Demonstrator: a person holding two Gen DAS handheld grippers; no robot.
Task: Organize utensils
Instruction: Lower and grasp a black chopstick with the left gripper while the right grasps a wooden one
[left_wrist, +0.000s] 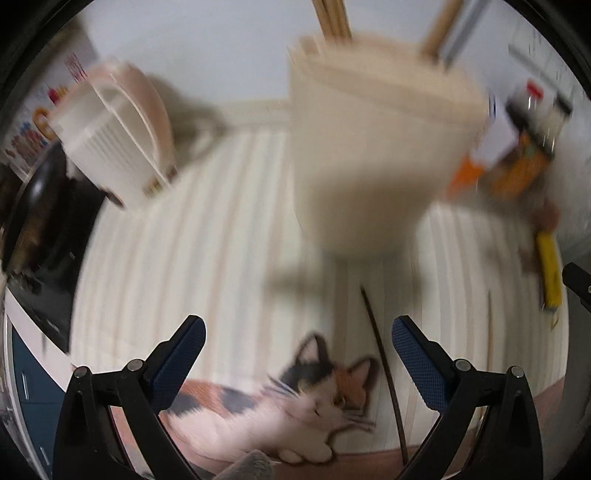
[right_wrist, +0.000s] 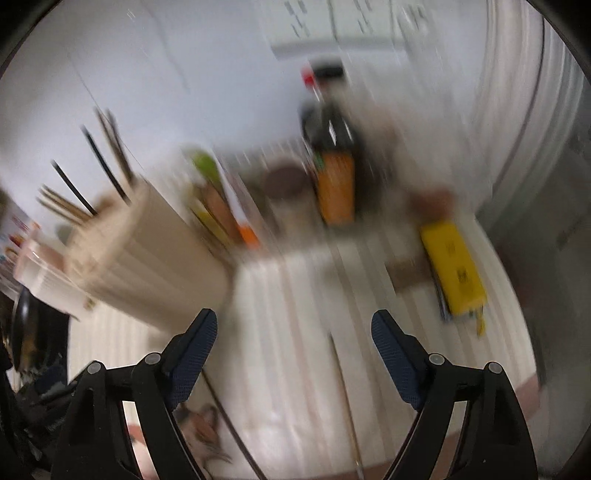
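A beige ribbed utensil holder (left_wrist: 376, 147) stands on the striped mat, blurred, with wooden chopsticks (left_wrist: 332, 18) sticking out of its top. My left gripper (left_wrist: 298, 328) is open above the mat, with nothing between its pads. A dark chopstick (left_wrist: 384, 369) lies on the mat just inside its right finger, and a paler one (left_wrist: 489, 332) lies further right. In the right wrist view the holder (right_wrist: 147, 251) is at the left with dark and wooden chopsticks (right_wrist: 92, 173) in it. My right gripper (right_wrist: 294, 321) is open over the pale chopstick (right_wrist: 347, 398); the dark chopstick (right_wrist: 229, 417) lies at lower left.
A cat picture (left_wrist: 295, 402) is printed on the mat's near edge. A white slotted rack (left_wrist: 110, 136) stands at the back left beside a dark pan (left_wrist: 37, 184). An orange-labelled bottle (right_wrist: 336, 173), a green and orange packet (right_wrist: 221, 199) and a yellow pack (right_wrist: 454, 269) stand to the right.
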